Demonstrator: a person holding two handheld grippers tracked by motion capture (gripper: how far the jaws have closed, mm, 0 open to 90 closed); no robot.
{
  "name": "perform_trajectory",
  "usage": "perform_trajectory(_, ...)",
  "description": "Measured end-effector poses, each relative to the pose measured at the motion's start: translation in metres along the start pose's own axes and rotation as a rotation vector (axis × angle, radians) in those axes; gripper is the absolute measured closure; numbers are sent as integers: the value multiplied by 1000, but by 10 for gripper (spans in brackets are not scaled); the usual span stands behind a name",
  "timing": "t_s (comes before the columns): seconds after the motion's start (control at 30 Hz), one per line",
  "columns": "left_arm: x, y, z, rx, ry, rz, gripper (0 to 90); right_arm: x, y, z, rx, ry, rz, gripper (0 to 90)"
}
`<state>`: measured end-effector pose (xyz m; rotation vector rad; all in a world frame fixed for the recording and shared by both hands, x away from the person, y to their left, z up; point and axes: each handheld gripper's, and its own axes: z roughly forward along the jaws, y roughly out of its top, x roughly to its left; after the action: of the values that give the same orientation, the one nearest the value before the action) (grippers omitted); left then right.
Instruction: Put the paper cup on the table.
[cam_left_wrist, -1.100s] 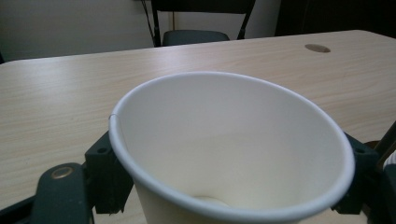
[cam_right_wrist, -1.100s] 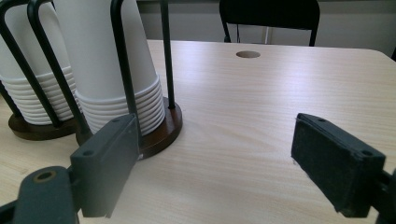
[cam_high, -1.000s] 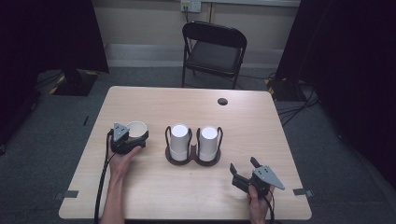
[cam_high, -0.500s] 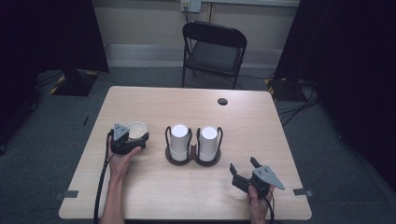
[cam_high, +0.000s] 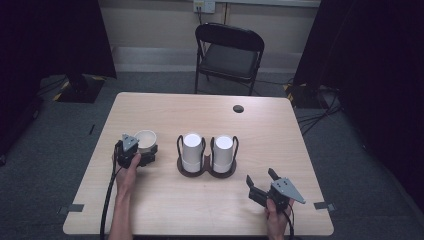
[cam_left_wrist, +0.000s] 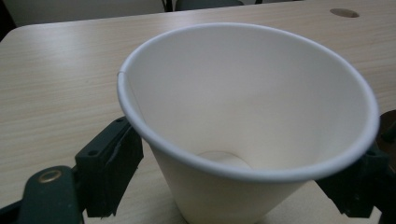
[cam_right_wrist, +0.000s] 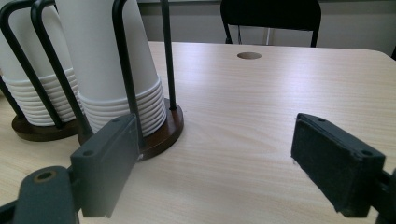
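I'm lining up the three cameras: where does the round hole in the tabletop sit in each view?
High view: the round hole lies near the table's far edge, right of centre.
Left gripper view: top right corner, beyond the paper cup.
Right gripper view: upper middle.
Shared landmark: the black folding chair behind the far edge.
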<state>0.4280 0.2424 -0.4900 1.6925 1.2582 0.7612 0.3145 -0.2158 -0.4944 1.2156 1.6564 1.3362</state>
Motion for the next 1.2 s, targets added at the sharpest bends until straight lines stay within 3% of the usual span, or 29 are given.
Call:
perform_trajectory(0.57, -7, -10, -26, -11, 20, -19, 157, 0, 0, -1, -5, -1, 2, 144)
perform_trajectory(0.67, -12, -14, -34, -28, 36, 2, 157, 0, 0, -1, -7, 1, 5, 144)
perform_trajectory(0.73, -15, -17, -40, -51, 36, -11, 156, 0, 0, 0, -5, 0, 4, 144)
perform_trajectory(0.9, -34, -22, -54, -98, 51, 6, 156, 1, 0, 0, 0, -1, -1, 143)
perform_trajectory(1.2, -72, -31, -75, -160, -4, -8, 157, 0, 0, -1, -8, -3, -2, 143)
